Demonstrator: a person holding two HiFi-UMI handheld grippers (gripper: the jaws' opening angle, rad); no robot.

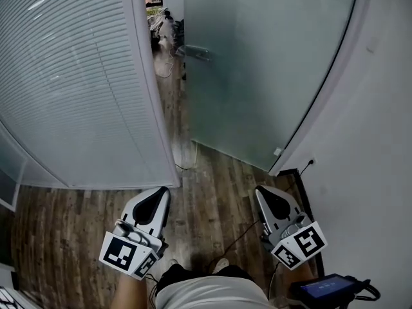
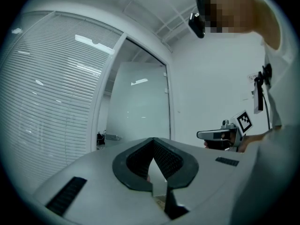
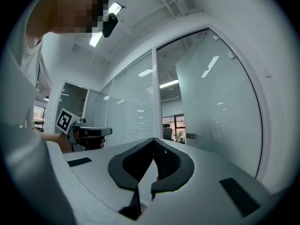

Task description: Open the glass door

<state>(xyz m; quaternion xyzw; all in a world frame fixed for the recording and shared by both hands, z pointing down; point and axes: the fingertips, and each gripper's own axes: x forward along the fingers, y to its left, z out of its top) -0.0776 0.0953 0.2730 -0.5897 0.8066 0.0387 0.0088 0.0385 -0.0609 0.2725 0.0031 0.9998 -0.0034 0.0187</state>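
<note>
Door [image 1: 257, 76], upper centre-right of head view, stands swung inward with a clear gap at its handle edge, so opening judged largely done; left claw [image 1: 163, 190] and right claw [image 1: 258, 190], lower frame, both closed on nothing, well clear of it.

glass door [image 1: 257, 76] frstd gry-grn | blinds [image 1: 71, 76] wht slats | floor [image 1: 212, 192] brn woodgrain

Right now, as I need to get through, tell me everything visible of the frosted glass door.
The pale green frosted glass door is a frameless pane, upright and swung ajar, leaving a gap beside the white slatted partition. A metal lever handle sits on its free edge, and a small fitting at its lower right corner. Nothing touches it.
</note>
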